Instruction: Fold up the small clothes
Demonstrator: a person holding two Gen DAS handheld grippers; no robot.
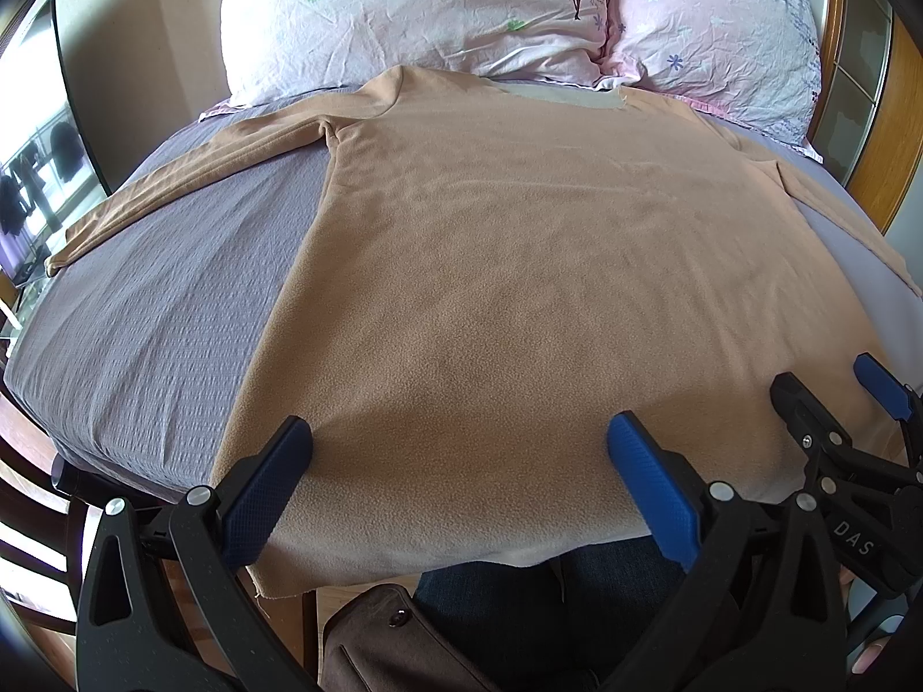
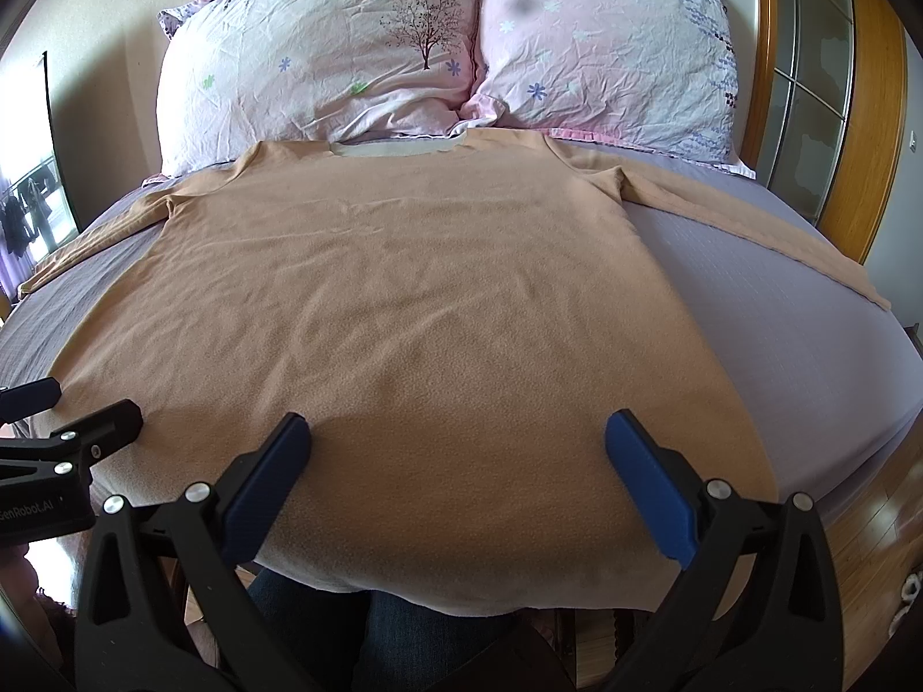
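Both hand-held grippers, left (image 1: 458, 481) and right (image 2: 458, 481), are held wide open and empty above the hem of a tan long-sleeved shirt (image 2: 404, 311). It is spread flat, sleeves out, on a bed (image 2: 779, 311) sheeted in lilac, its collar laid towards two floral pillows (image 2: 357, 52).

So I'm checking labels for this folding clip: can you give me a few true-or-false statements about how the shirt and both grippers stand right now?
1. The tan shirt lies spread flat with both sleeves out to the sides. True.
2. The left gripper is shut on the hem. False: it is open, above the hem.
3. The right gripper is open. True.
4. The collar points toward the person. False: it lies at the pillows.
5. The shirt rests on a purple sheet. True.
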